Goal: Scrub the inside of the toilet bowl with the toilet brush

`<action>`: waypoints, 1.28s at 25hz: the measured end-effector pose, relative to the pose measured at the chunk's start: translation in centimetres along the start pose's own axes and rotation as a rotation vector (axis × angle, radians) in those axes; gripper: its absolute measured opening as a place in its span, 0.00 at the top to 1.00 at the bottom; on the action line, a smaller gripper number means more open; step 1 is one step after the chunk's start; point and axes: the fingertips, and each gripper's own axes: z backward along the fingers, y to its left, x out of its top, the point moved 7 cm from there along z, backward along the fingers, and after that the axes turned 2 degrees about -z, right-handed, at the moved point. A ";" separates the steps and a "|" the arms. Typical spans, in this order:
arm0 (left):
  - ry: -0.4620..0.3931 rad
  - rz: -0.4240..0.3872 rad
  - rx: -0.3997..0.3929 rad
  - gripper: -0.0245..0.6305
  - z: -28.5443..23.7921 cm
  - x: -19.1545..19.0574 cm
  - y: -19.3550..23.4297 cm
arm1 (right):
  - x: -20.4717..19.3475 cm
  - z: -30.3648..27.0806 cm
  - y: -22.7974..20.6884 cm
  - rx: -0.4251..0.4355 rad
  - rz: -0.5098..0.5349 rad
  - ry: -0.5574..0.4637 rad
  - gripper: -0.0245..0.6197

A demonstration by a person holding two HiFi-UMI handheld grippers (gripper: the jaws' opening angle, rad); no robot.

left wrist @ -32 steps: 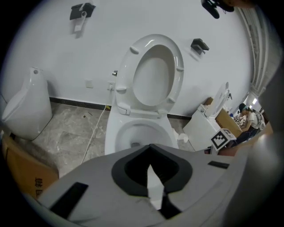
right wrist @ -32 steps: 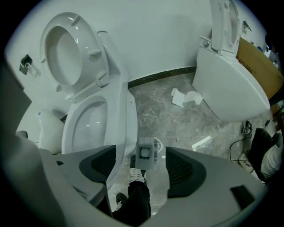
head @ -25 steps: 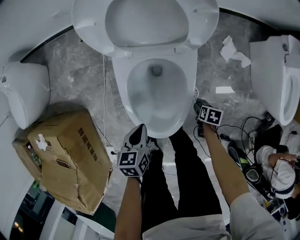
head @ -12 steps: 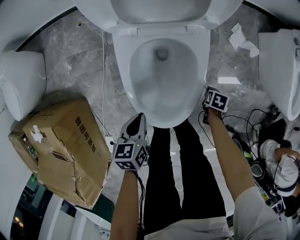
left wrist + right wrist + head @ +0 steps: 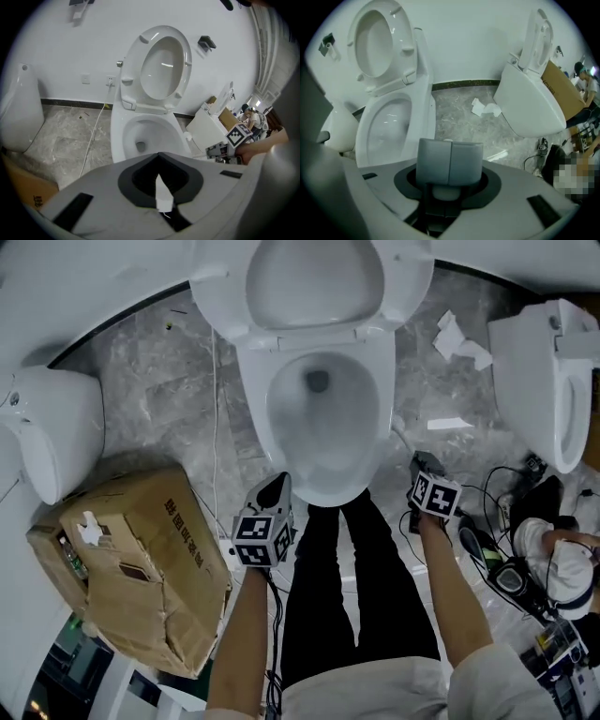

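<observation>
Most of the brush handle (image 5: 446,193) hidden behind the pads (image 5: 433,161) of the right gripper (image 5: 449,159), raised toilet lid (image 5: 314,282) cut off at 12 o'clock, second toilet (image 5: 539,381) cropped at 3 o'clock

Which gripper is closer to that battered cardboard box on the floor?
Left. The left gripper is just beside the cardboard box; the right gripper is on the far side of the person's legs, well away from it.

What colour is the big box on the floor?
The cardboard box is light brown, with dark print on one side. The head view shows it best.
</observation>
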 end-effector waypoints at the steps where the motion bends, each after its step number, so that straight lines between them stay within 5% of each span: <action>1: -0.003 -0.010 -0.002 0.92 0.4 0.8 -0.3 | 0.1 1.6 0.1 0.006 0.007 -0.015 0.68; 7: 0.003 -0.104 -0.035 0.92 4.8 4.1 -3.1 | 0.8 11.2 0.4 0.023 -0.024 -0.079 0.67; 12: 0.000 -0.073 -0.010 0.92 9.2 5.3 -5.1 | 3.5 18.8 1.0 0.033 -0.016 -0.202 0.68; 17: -0.017 -0.040 -0.019 0.92 11.1 5.4 -6.8 | 5.8 22.6 4.7 0.197 0.118 -0.320 0.67; 22: -0.041 -0.060 -0.049 0.92 9.9 5.5 -8.7 | 6.4 19.2 9.0 0.260 0.391 -0.244 0.67; 28: -0.012 -0.224 -0.032 0.92 10.0 5.0 -9.5 | 3.1 13.8 11.3 0.210 0.739 -0.060 0.68; 32: -0.023 -0.200 -0.005 0.92 10.6 4.0 -8.4 | -0.5 12.5 10.7 0.241 0.799 0.110 0.68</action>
